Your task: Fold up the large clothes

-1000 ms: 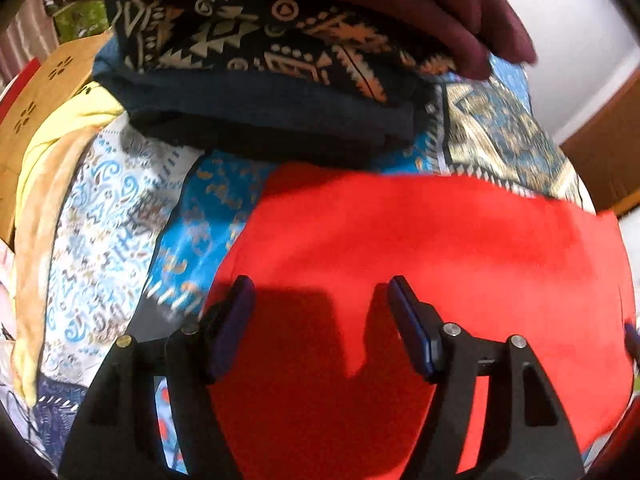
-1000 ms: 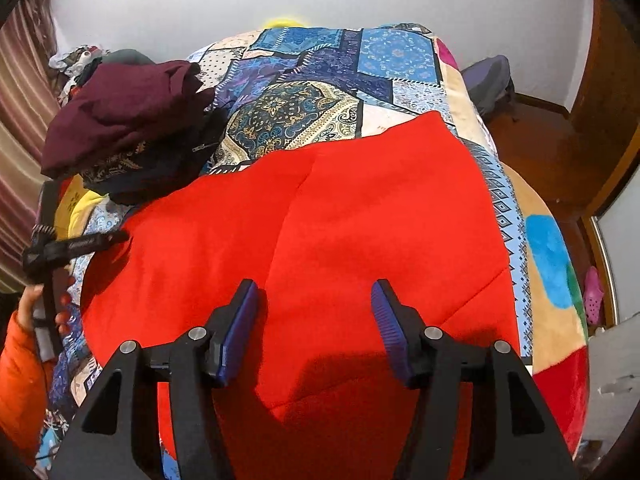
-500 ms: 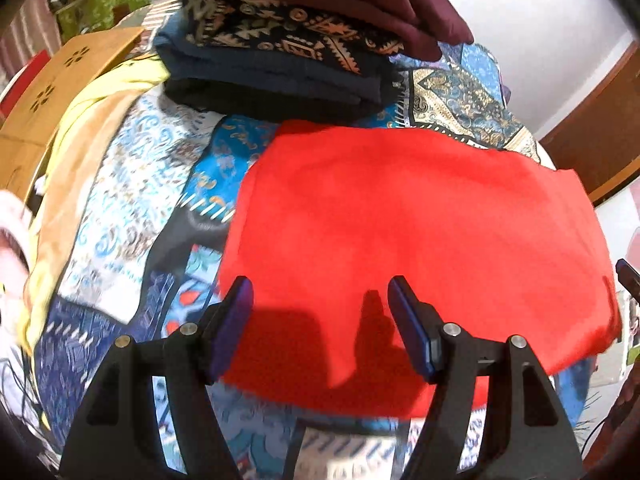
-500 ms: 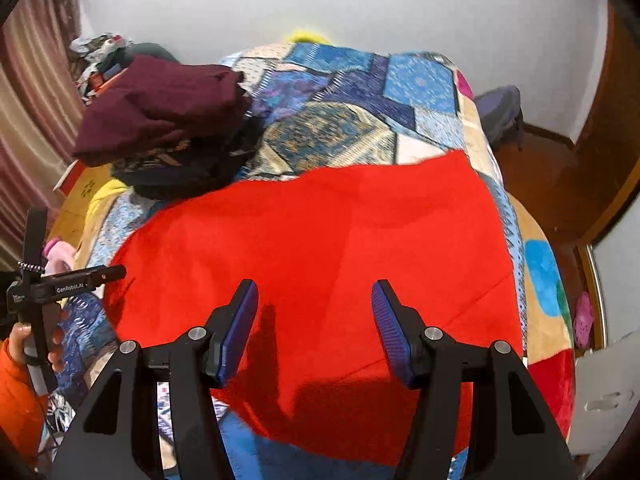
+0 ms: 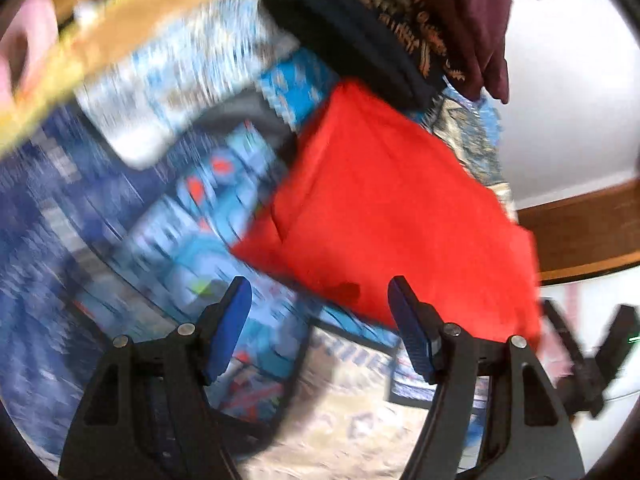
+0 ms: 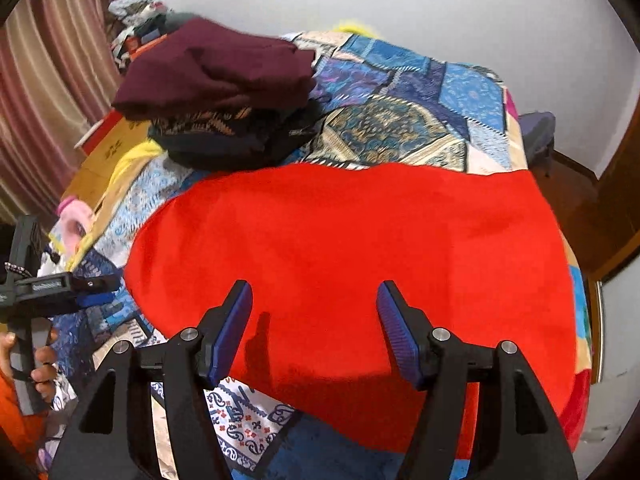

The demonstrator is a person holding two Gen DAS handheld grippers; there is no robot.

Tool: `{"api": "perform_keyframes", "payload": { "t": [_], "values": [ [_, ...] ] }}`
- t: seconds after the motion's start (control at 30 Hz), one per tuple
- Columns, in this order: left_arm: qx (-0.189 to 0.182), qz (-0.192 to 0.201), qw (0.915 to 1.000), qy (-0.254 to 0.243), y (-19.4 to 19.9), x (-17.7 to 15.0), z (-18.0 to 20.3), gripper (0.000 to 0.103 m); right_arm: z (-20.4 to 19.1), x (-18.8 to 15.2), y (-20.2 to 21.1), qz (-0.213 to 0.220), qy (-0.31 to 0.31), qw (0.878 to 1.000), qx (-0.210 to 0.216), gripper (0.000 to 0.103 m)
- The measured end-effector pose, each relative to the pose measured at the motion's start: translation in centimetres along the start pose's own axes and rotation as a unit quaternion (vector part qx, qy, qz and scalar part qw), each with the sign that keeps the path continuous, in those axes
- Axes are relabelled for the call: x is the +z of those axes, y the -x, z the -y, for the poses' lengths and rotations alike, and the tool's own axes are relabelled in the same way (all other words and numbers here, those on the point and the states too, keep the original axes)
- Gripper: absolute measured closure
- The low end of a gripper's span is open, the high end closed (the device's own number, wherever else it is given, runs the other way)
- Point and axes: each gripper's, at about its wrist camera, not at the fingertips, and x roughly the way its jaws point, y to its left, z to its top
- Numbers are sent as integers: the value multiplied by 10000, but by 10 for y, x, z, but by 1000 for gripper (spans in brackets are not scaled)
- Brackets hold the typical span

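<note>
ahead of both tongs the red garment [image 6: 360,248] lies flat on the bed [image 6: 400,128]; left tongs [image 5: 320,320] pulled back off it, released; right tongs [image 6: 314,320] just widened, empty; next fold pending.

Folded garment [image 6: 352,248] before clothes stack [image 6: 224,104]

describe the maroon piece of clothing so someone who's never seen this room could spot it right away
Start at the bed with the blue patchwork quilt, where a big red garment lies spread flat. Behind its far left edge sits a stack of folded clothes. The maroon garment crowns it, plain and unpatterned, unlike the gold-printed dark pieces beneath.
</note>
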Motion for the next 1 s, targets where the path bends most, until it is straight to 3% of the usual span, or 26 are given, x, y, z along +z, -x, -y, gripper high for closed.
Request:
{"api": "perform_keyframes", "payload": {
  "t": [0.1, 0.27, 0.43, 0.6, 0.63, 0.67, 0.77, 0.83, 1.0],
  "values": [
    [-475, -273, 9979, 356, -14, -2, -4, 34, -3, 0, -9, -113, 70, 9999, -47, 42],
    [-767, -539, 9941, 552, -43, 4, 5, 34, -4, -1, -10, -136, 138, 9998, -34, 42],
    [-439, -323, 9972, 520, -66, 23, 15, 34, -2, -1, -14, -182, 98, 9998, 25, 42],
    [-168, 56, 9958, 898, -80, 39, 16, 34, -3, 0, -18, -242, 161, 9996, -3, 42],
    [-119, 98, 9958, 907, -82, 40, 18, 38, -4, 0, -19, -252, 180, 9995, -25, 42],
    [-92, 119, 9960, 886, -82, 40, 20, 53, -5, 1, -19, -257, 189, 9995, -44, 42],
    [-81, 159, 9979, 630, -86, 41, 36, 83, -5, 3, -19, -274, 228, 9993, -99, 42],
    [35, 325, 9987, 397, -79, 43, 46, 90, -5, 5, -18, -279, 279, 9991, -164, 42],
    [58, 911, 9956, -217, -40, 50, 86, 95, 0, 14, -12, -165, 343, 9990, -235, 42]
  ]
}}
